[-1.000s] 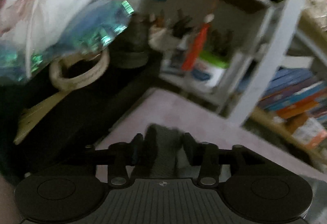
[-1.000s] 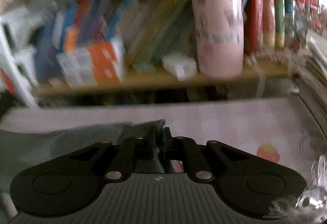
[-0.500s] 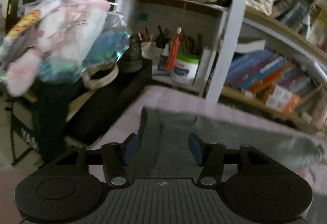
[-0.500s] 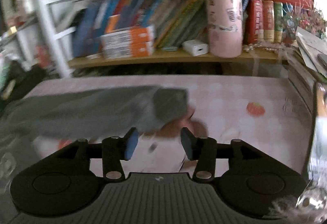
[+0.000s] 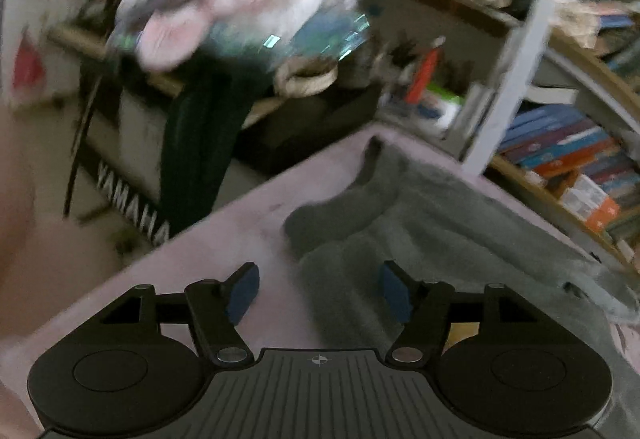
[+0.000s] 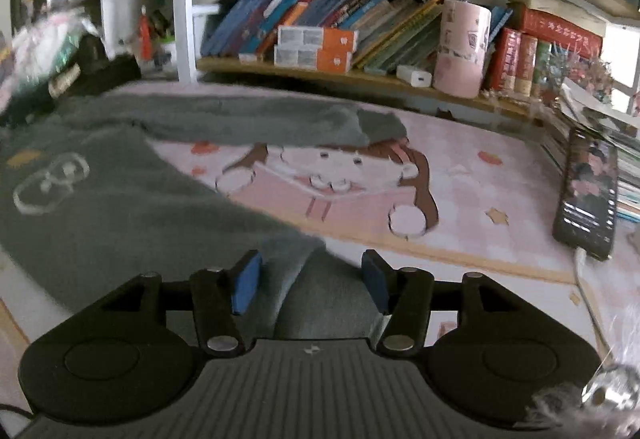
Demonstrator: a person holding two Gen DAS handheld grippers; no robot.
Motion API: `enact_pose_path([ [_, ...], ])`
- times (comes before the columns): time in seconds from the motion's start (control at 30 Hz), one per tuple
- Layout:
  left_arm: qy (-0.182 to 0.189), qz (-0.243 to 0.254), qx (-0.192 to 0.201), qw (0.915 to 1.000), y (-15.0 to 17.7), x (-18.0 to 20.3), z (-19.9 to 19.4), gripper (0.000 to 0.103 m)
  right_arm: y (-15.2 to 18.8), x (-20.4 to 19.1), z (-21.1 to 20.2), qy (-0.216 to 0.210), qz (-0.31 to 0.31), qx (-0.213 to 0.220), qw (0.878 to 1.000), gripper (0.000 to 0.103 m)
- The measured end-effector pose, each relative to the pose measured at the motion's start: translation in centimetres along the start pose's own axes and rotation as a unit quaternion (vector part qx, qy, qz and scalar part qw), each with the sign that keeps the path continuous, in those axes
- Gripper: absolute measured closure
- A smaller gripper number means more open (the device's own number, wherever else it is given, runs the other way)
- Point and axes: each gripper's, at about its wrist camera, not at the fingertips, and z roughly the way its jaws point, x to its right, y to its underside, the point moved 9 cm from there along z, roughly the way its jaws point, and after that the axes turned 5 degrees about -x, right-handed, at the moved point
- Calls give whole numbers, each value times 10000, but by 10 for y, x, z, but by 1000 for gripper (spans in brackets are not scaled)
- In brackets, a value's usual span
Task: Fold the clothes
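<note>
Right wrist view: the gray sweater (image 6: 100, 195) is spread beside the phone (image 6: 588, 195); right tongs (image 6: 310, 283) and left tongs (image 5: 318, 293) are held spread above sweater edges.

Grey garment (image 6: 120, 207) with white outline print; pink cartoon-girl mat (image 6: 460, 175).
</note>
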Motion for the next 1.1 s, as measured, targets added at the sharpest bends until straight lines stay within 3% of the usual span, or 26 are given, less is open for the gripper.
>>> enact_pose_path([
  [0.1, -48, -69, -136, 9999, -8, -2, 9, 42, 12, 3, -1, -4, 23, -232, 9997, 54],
  [0.17, 131, -199, -221, 9995, -11, -1, 16, 63, 17, 8, -3, -95, 175, -274, 9994, 54],
  [0.2, 337, -353, -319, 9983, -10, 1, 19, 83, 19, 10, -5, -82, 217, -287, 9993, 54],
  [0.27, 850, -583, -328, 9941, -9, 8, 16, 91, 23, 10, -10, 19, 227, -318, 9992, 55],
  [0.33, 890, -397, 230, 9950, -16, 11, -8, 92, 28, 7, -16, 43, 212, -323, 9992, 55],
  [0.4, 910, -763, 488, 9917, -23, -7, -20, 92, 35, 0, -26, -100, 204, -318, 9992, 55],
  [0.47, 807, -1110, 377, 9898, -20, -27, -18, 92, 40, -8, -34, -313, 146, -316, 9989, 55],
  [0.57, 455, -789, -55, 9958, -1, -34, -5, 91, 43, -14, -38, -382, 120, -273, 9988, 55],
  [1.03, 506, -486, -59, 9975, 3, -32, -1, 84, 35, 3, -22, -162, 403, -114, 9990, 51],
  [1.1, 505, -452, -92, 9977, 3, -32, -4, 77, 35, 4, -22, -152, 433, -84, 9989, 51],
])
